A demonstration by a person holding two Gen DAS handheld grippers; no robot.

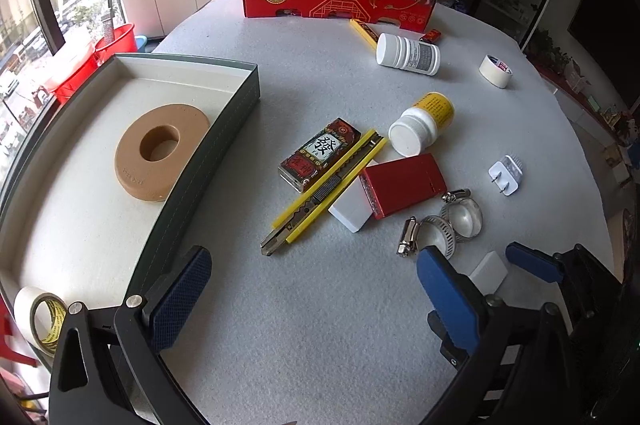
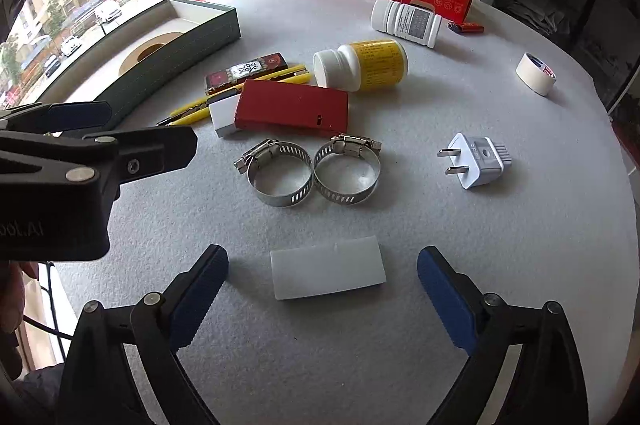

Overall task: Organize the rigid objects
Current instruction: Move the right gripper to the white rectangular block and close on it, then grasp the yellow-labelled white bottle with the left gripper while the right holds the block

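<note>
Two open grippers: right gripper (image 2: 322, 289) straddles white block (image 2: 328, 274) untouched; left gripper (image 1: 314, 299) empty; only left view shows tape roll (image 1: 38, 317) in tray (image 1: 224, 133).

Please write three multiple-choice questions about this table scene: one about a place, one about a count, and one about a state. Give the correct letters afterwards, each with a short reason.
1. Where does the white block lie?
A. Between the open fingers of the right gripper
B. Inside the tray
C. On top of the red box

2. How many metal hose clamps lie on the table?
A. One
B. Two
C. Four

3. How does the yellow-labelled bottle rest?
A. Upright, cap off
B. Lying on its side, cap on
C. Upside down on its cap

Answers: 1 A, the right wrist view shows the block on the felt between both blue pads, untouched. 2 B, two steel rings lie side by side. 3 B, it lies flat with its white cap in place.
</note>
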